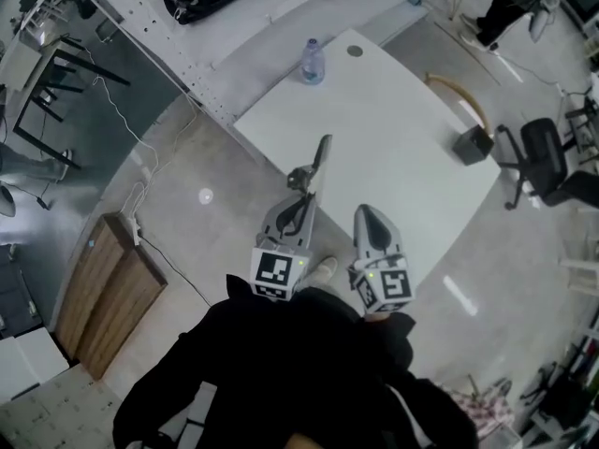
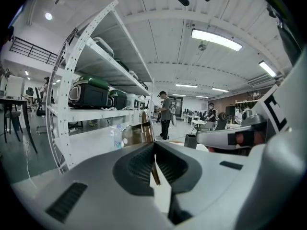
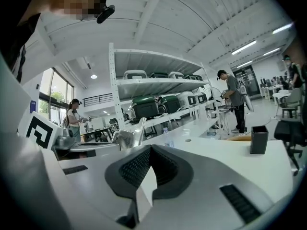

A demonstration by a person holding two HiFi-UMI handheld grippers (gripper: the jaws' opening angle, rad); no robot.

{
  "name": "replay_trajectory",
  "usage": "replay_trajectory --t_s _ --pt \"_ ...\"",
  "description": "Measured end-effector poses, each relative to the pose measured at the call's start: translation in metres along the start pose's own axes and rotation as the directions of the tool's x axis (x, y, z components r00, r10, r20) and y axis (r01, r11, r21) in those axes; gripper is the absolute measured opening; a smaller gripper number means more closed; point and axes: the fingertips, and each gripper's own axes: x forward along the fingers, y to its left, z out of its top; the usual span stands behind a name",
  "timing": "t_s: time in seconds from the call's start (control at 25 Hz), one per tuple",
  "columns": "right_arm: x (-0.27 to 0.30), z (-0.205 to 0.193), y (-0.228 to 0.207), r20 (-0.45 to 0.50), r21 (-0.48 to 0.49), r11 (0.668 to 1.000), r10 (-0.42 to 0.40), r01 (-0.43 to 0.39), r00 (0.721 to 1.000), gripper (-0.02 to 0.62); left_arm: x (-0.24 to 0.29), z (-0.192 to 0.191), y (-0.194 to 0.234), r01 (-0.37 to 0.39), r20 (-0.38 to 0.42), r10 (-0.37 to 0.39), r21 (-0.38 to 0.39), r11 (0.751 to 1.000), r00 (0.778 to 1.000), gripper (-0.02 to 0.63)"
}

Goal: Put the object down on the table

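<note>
A long grey metal tool [image 1: 316, 160] sticks out forward from my left gripper [image 1: 306, 196], which is shut on its thin lower end. It hangs over the near-left edge of the white table [image 1: 402, 166]. In the left gripper view the tool's thin stem runs between the closed pads of the left gripper [image 2: 154, 151], and its shiny head [image 2: 138, 132] rises beyond them. My right gripper [image 1: 364, 213] is beside it on the right, over the table's near edge, jaws together and holding nothing. From the right gripper [image 3: 149, 153] view the metal tool [image 3: 125, 139] shows at the left.
A clear water bottle [image 1: 312, 62] stands at the table's far corner. A black bin [image 1: 473, 145] and an office chair [image 1: 547, 162] are off the right side. White shelving [image 1: 140, 21] runs along the left, and a wooden panel [image 1: 103, 288] lies on the floor.
</note>
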Motion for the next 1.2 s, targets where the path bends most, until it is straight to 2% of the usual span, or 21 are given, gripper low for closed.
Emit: replay_trajectory --t_s 0.08,0.32,0.48,0.64,0.88,1.04,1.2 --pt "0.007 -0.003 0.001 -0.020 0.007 1.000 -0.010 0.010 1.000 -0.011 0.009 -0.003 0.008 0.007 -0.012 -0.007 -0.033 0.999 1.000 0.009" --pt "0.031 -0.016 -0.004 -0.067 0.037 0.998 -0.042 0.044 0.997 -0.011 0.043 -0.028 0.030 0.047 -0.075 -0.051 -0.055 0.997 0.996 0.009" --pt "0.045 -0.029 -0.006 -0.111 0.033 0.998 -0.046 0.050 0.993 -0.011 0.069 -0.045 0.042 0.066 -0.110 -0.078 -0.113 0.991 0.991 0.009" --pt "0.052 -0.043 -0.018 -0.146 0.053 0.994 -0.084 0.092 0.986 -0.011 0.092 -0.065 0.048 0.087 -0.147 -0.113 -0.170 0.982 0.983 0.009" --pt "0.060 -0.054 -0.034 -0.177 0.066 0.988 -0.127 0.140 0.976 -0.011 0.121 -0.091 0.055 0.105 -0.197 -0.162 -0.270 0.957 0.967 0.009" --pt "0.065 -0.062 -0.034 -0.188 0.054 0.989 -0.126 0.138 0.974 -0.011 0.135 -0.110 0.058 0.095 -0.227 -0.182 -0.349 0.932 0.957 0.009" --pt "0.067 -0.072 -0.032 -0.216 0.097 0.983 -0.133 0.157 0.967 -0.011 0.143 -0.128 0.058 0.082 -0.259 -0.206 -0.420 0.904 0.944 0.009"
